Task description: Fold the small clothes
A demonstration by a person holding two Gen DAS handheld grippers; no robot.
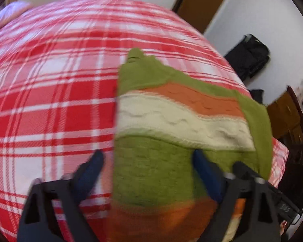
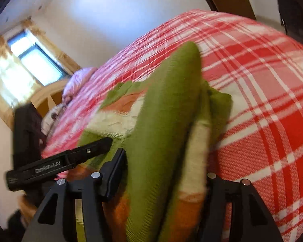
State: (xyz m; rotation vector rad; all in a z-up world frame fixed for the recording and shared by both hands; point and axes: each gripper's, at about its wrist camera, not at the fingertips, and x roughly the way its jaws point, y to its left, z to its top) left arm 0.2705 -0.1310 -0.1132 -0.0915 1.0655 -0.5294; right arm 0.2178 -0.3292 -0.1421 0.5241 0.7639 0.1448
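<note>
Left hand-held gripper [image 1: 147, 157] gapes; right's grip unclear; sweater [image 1: 171, 109] on plaid bedspread [image 1: 50, 80].

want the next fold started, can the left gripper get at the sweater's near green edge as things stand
Probably yes: the left gripper is open, its fingers straddling the striped sweater on the plaid blanket, with nothing between them and the fabric.

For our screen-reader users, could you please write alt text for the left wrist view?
A green, orange and cream striped sweater lies on a red plaid bedspread, with the open left gripper straddling its near left edge.
</note>
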